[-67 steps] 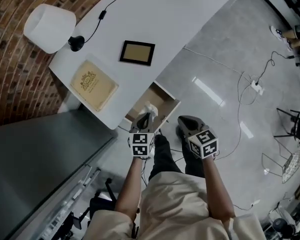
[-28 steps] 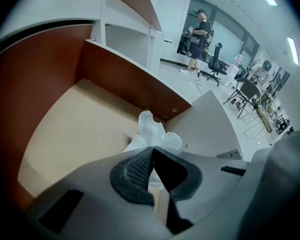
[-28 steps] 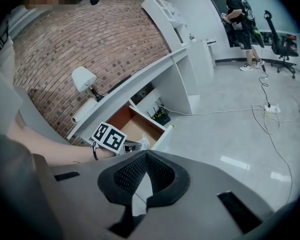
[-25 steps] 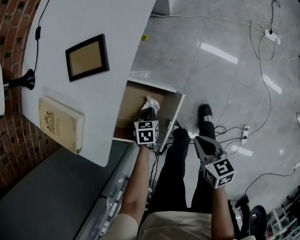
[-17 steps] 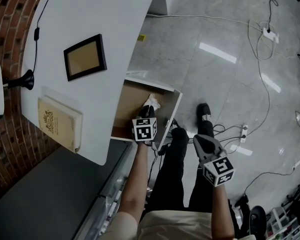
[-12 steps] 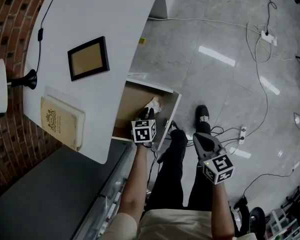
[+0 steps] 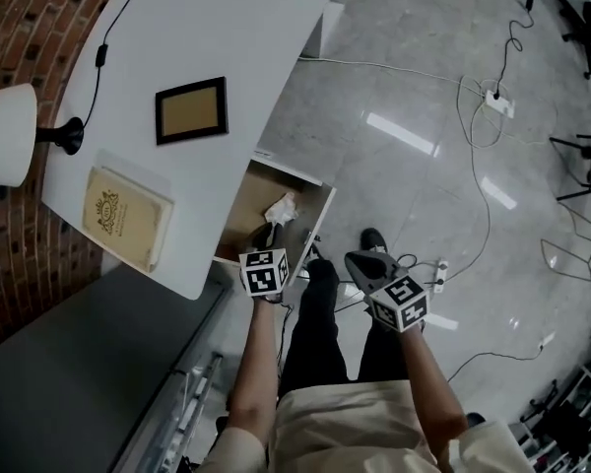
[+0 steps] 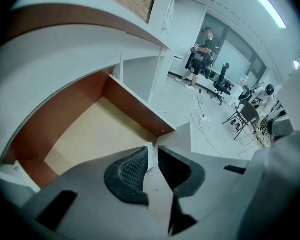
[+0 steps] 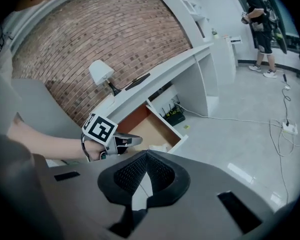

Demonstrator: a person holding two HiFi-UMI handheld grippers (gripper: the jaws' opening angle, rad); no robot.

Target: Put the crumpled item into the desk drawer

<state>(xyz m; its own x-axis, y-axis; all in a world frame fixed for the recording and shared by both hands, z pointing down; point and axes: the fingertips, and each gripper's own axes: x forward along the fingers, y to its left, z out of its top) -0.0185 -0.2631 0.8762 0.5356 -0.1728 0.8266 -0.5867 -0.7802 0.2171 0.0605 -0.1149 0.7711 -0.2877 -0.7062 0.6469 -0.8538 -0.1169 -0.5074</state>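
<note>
The desk drawer stands pulled out under the white desk, its brown floor bare. The crumpled white item is just over the drawer, near its front right corner. My left gripper points into the drawer from the front, its jaws nearly closed on a corner of the item. The drawer's floor lies below and beyond those jaws. My right gripper hangs shut and empty over the floor, right of the drawer. From the right gripper view, the left gripper reaches the drawer's front, with the item at its tip.
On the desk are a black picture frame, a tan book and a white lamp. A dark grey surface lies left of me. Cables and a power strip run over the floor. A person stands far off.
My left gripper has carried the crumpled item from the drawer's front edge to over the inside of the drawer and stays there. My right gripper has come a little nearer the drawer.
</note>
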